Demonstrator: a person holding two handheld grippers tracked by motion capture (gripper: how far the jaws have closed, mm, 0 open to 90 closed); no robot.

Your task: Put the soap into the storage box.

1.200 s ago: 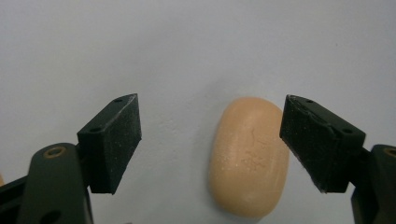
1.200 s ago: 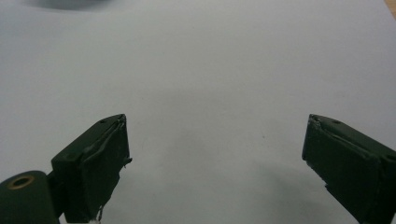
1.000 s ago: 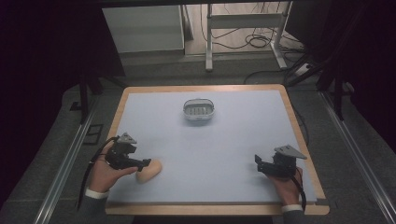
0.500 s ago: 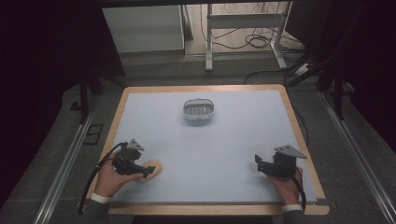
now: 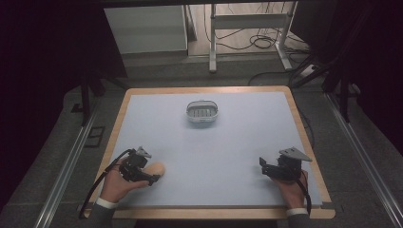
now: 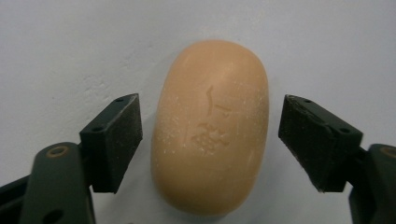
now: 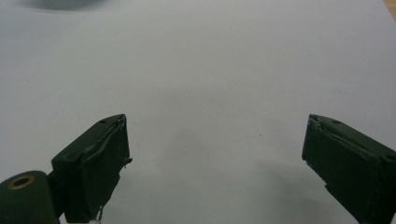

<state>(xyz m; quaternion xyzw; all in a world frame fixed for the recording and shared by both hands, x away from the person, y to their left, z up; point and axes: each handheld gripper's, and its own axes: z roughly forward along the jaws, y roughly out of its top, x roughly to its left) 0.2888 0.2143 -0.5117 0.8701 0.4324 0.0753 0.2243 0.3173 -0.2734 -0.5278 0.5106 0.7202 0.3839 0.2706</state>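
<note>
High view is showing a pale blue table point(image 5: 209, 147) standing in a dark room, with the left gripper point(image 5: 153, 179) closing, pads not yet touching, around the tan soap bar point(image 6: 210, 128) well nearer the person than the soap dish point(image 5: 202, 113), and the right gripper point(image 5: 262, 164) resting spread and empty
</note>
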